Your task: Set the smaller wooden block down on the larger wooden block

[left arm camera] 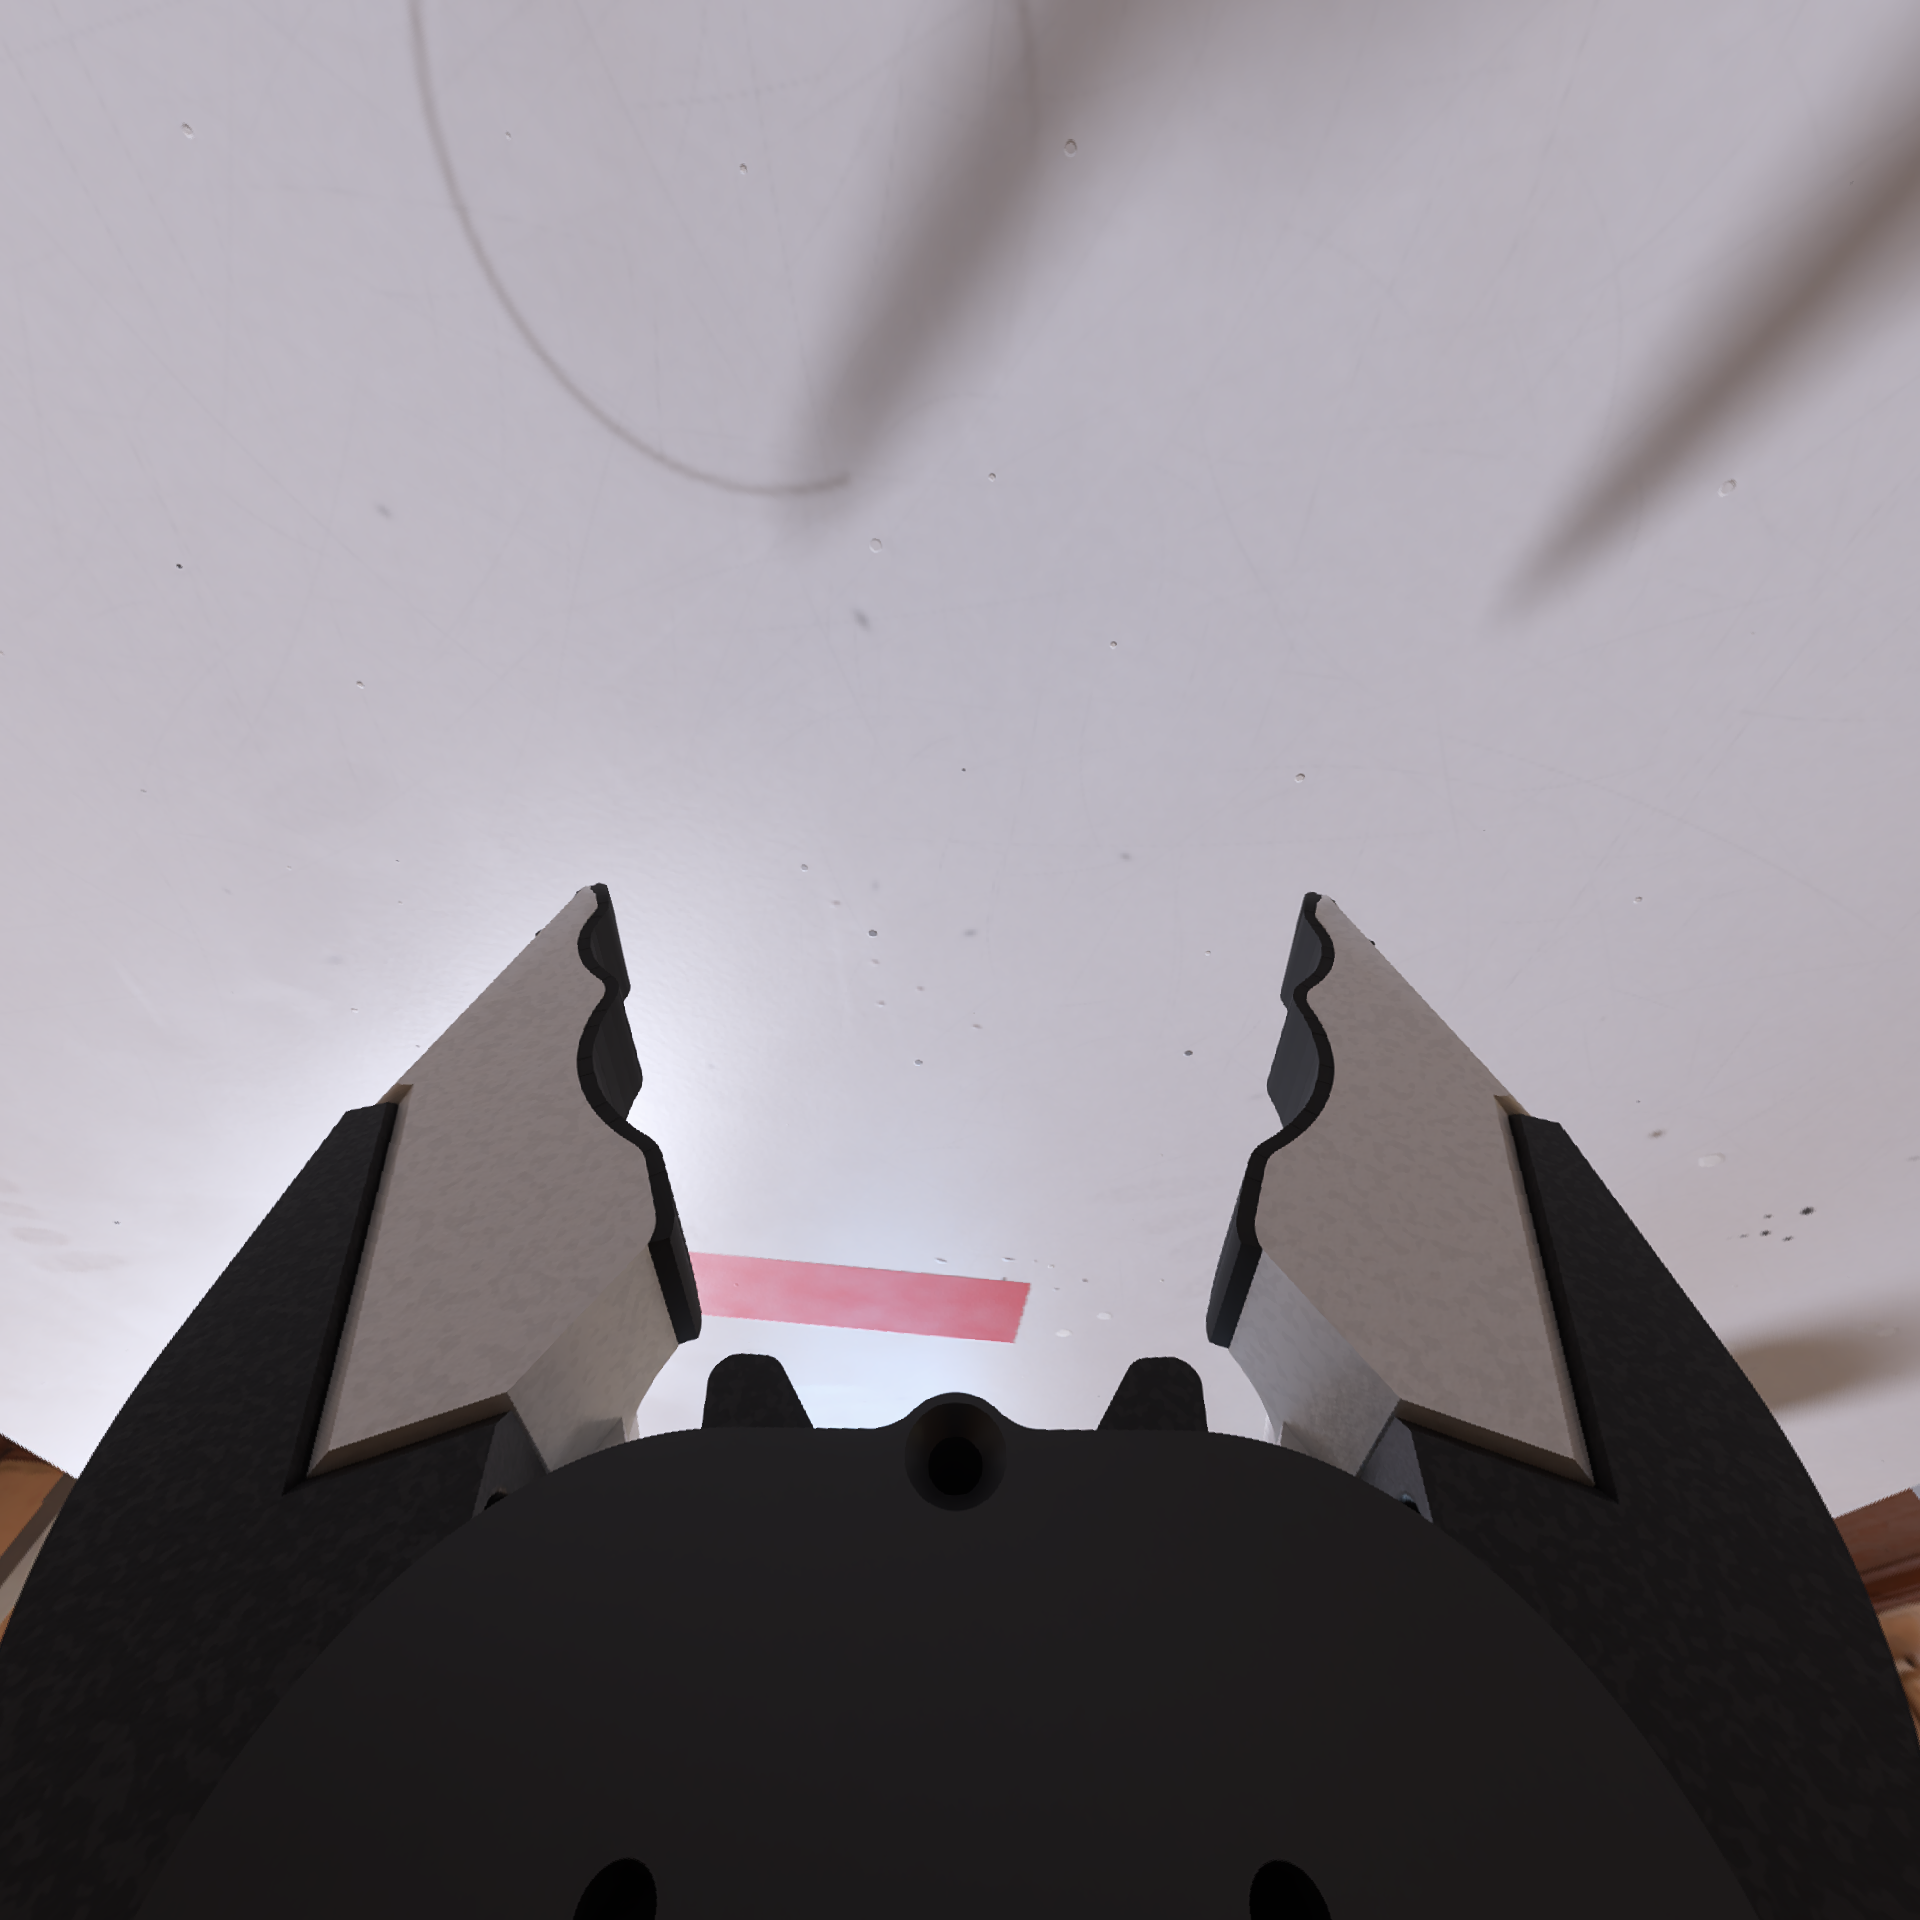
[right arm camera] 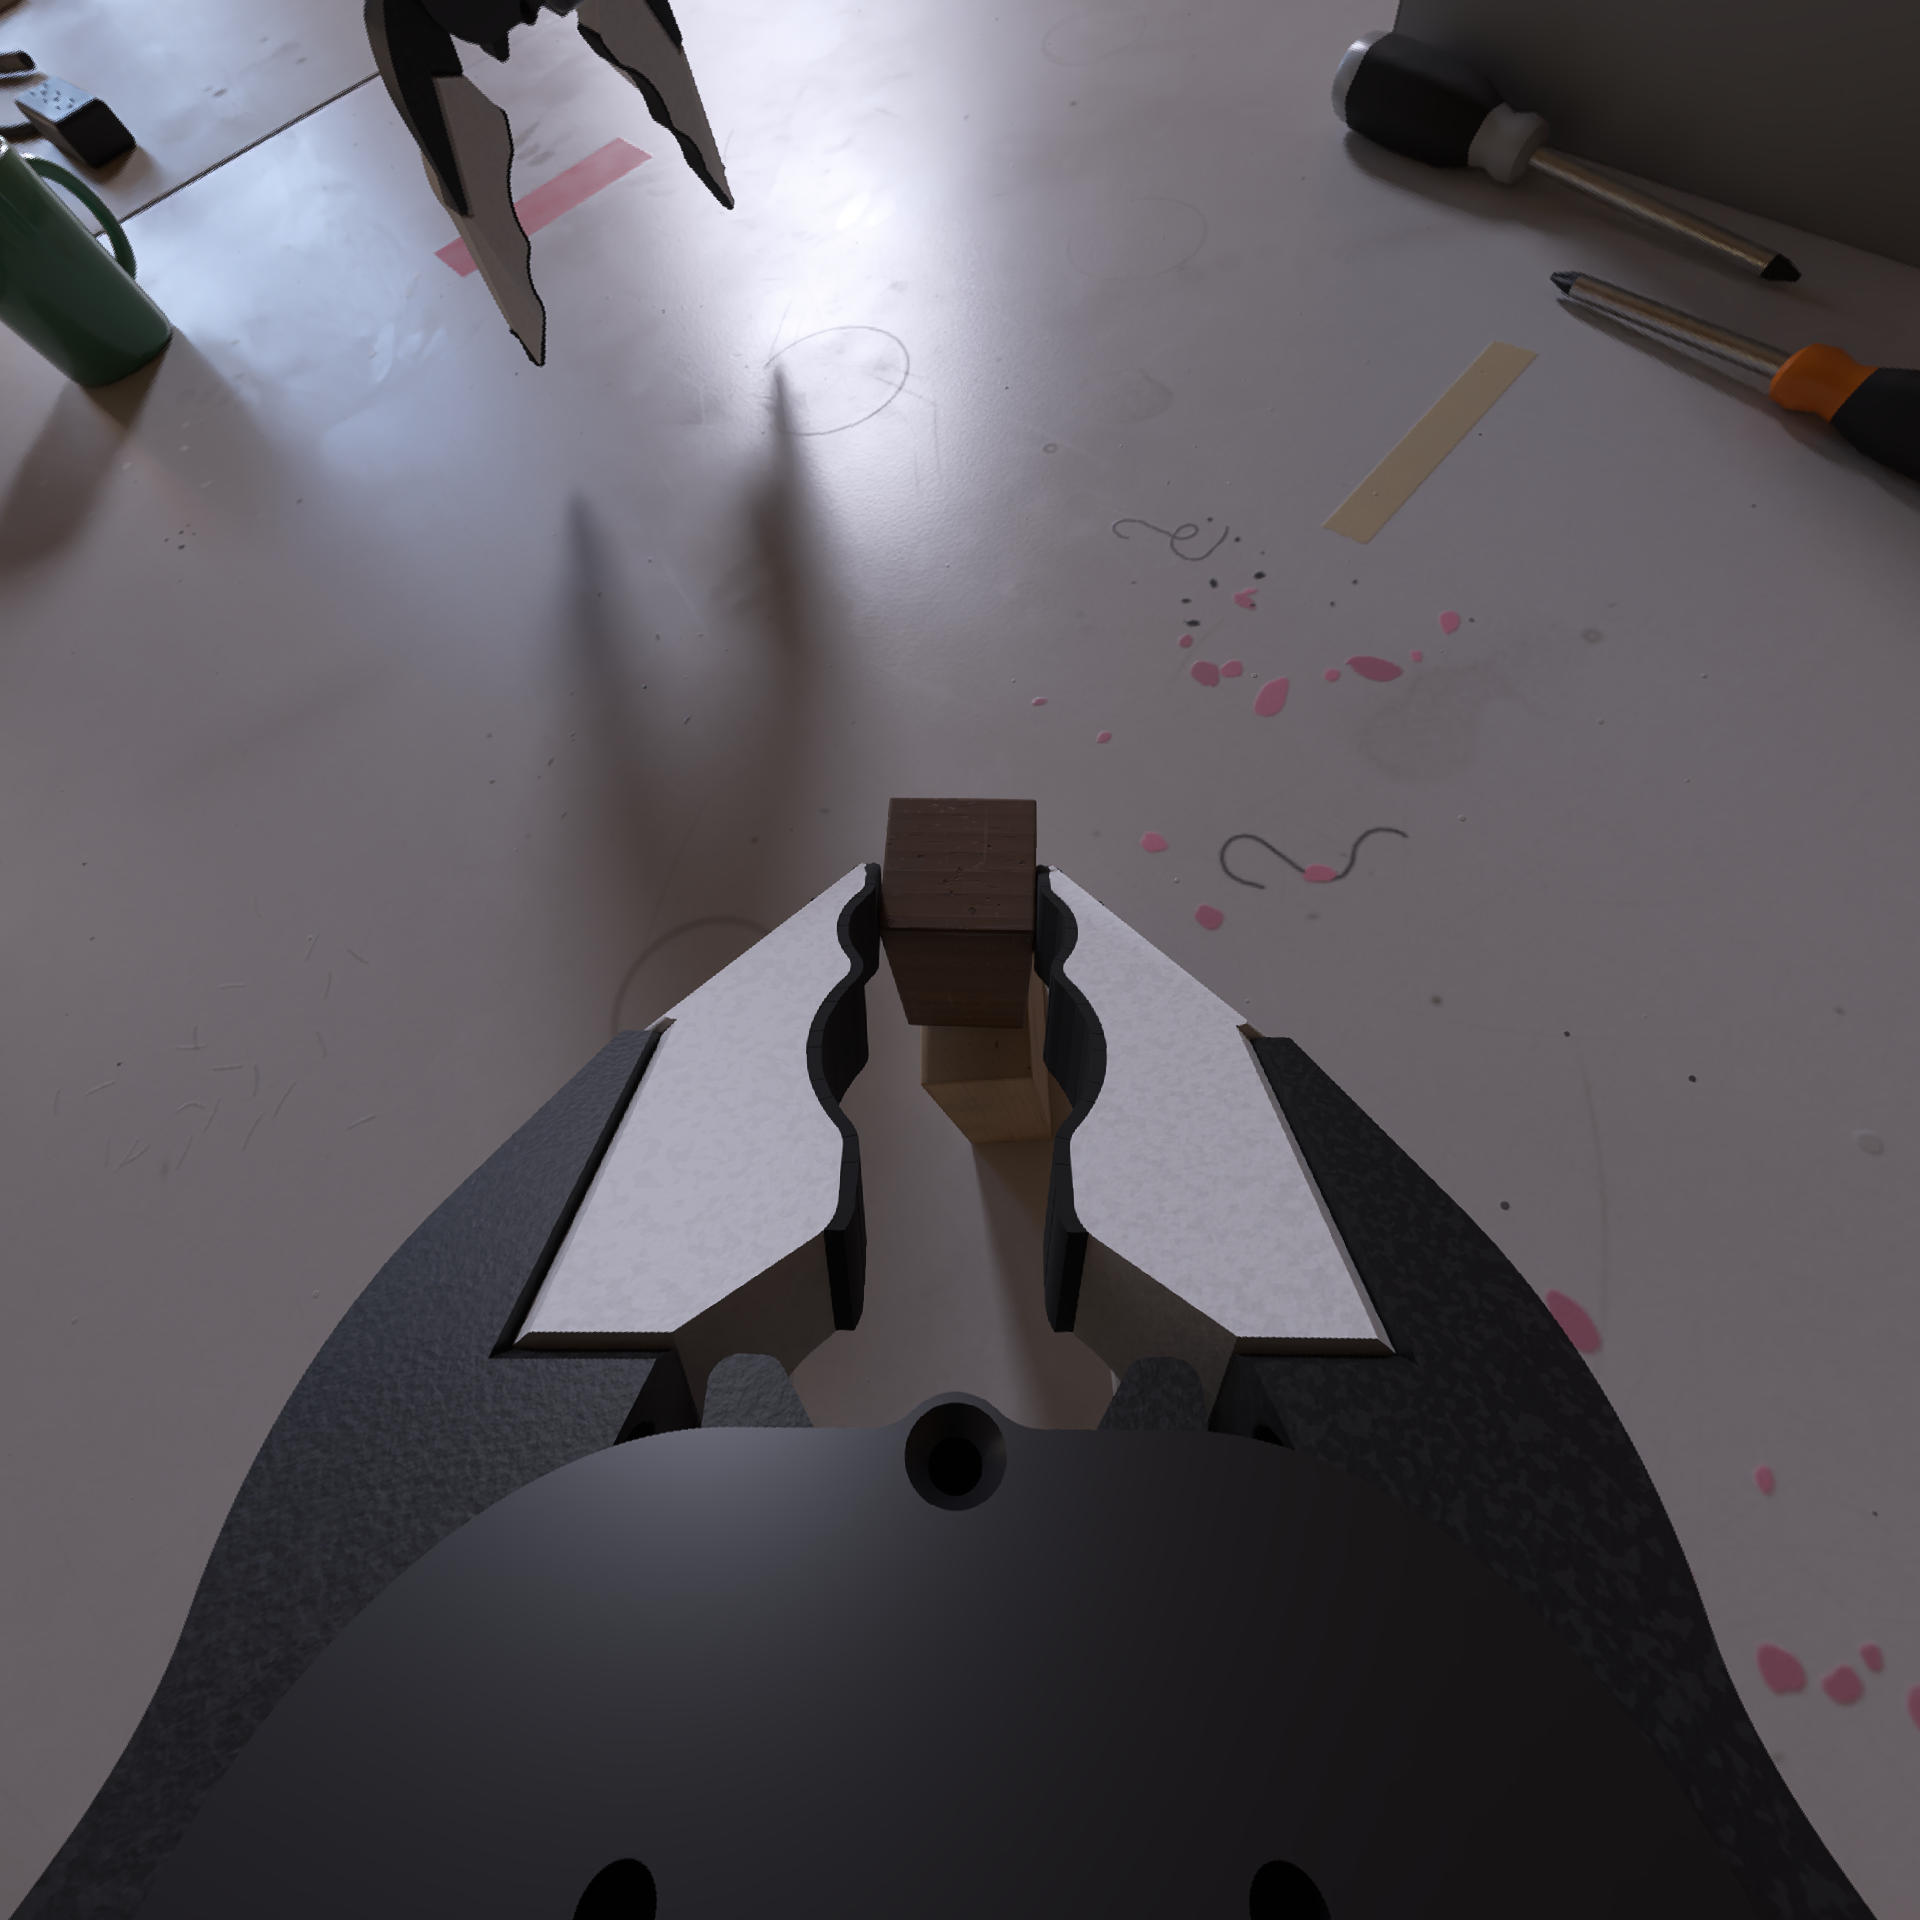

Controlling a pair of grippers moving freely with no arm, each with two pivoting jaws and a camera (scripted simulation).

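In the right wrist view my right gripper [right arm camera: 958, 883] is shut on a dark brown wooden block [right arm camera: 961, 914], gripped at the fingertips. A pale wooden block [right arm camera: 992, 1107] stands on the white table directly beneath it, mostly hidden by the dark block and my fingers. I cannot tell whether the two blocks touch. My left gripper [left arm camera: 954, 896] is open and empty, hovering over bare table. It also shows in the right wrist view [right arm camera: 631, 278], far off at the upper left, jaws spread.
A green mug [right arm camera: 73, 301] and a small black object [right arm camera: 78, 120] stand at the far left. Two screwdrivers [right arm camera: 1558, 156] [right arm camera: 1766, 364] and a grey box [right arm camera: 1662, 83] lie at the far right. Pink tape [right arm camera: 545, 203] and beige tape [right arm camera: 1429, 442] lie flat on the table.
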